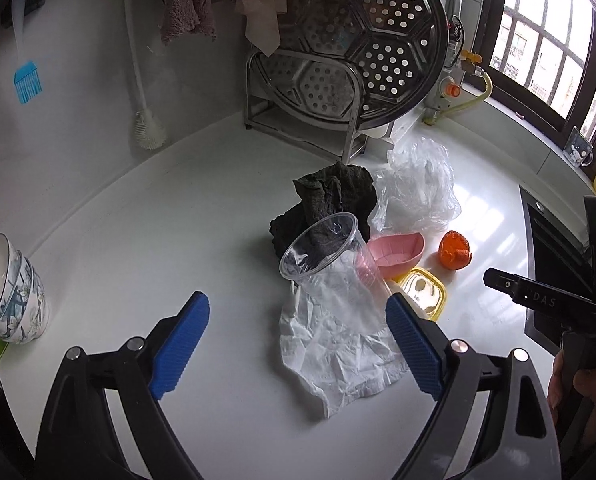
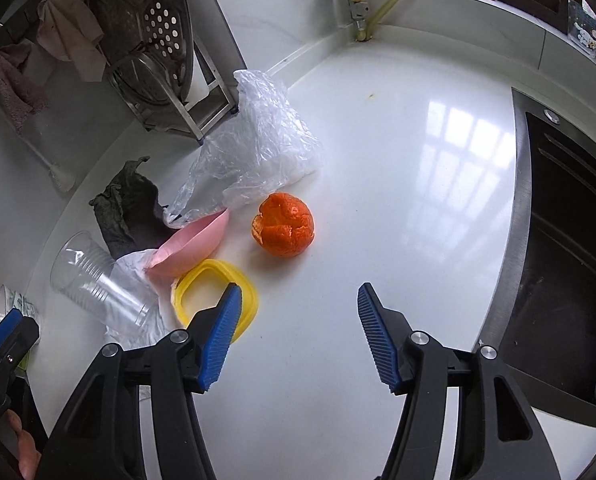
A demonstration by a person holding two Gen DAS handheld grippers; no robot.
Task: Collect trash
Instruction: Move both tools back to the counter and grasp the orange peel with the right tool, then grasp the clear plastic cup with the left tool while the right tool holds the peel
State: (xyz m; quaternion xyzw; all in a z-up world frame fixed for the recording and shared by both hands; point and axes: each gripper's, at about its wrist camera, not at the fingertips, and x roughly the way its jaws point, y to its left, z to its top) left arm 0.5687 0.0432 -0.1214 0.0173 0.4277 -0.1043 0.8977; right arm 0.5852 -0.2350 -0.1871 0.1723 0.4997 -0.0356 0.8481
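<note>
Both the left hand-held gripper (image 1: 298,334) and right hand-held gripper (image 2: 300,330) gape apart holding nothing, so the orange peel (image 2: 284,226), plastic cup (image 1: 326,264) and tissue (image 1: 338,360) mid-frame still wait on the bench (image 2: 398,200).

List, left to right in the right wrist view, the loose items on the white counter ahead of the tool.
Clear plastic cup → yellow lid → orange peel. The dark cloth, pink dish, tissue and plastic bag overlap too much to order.
</note>
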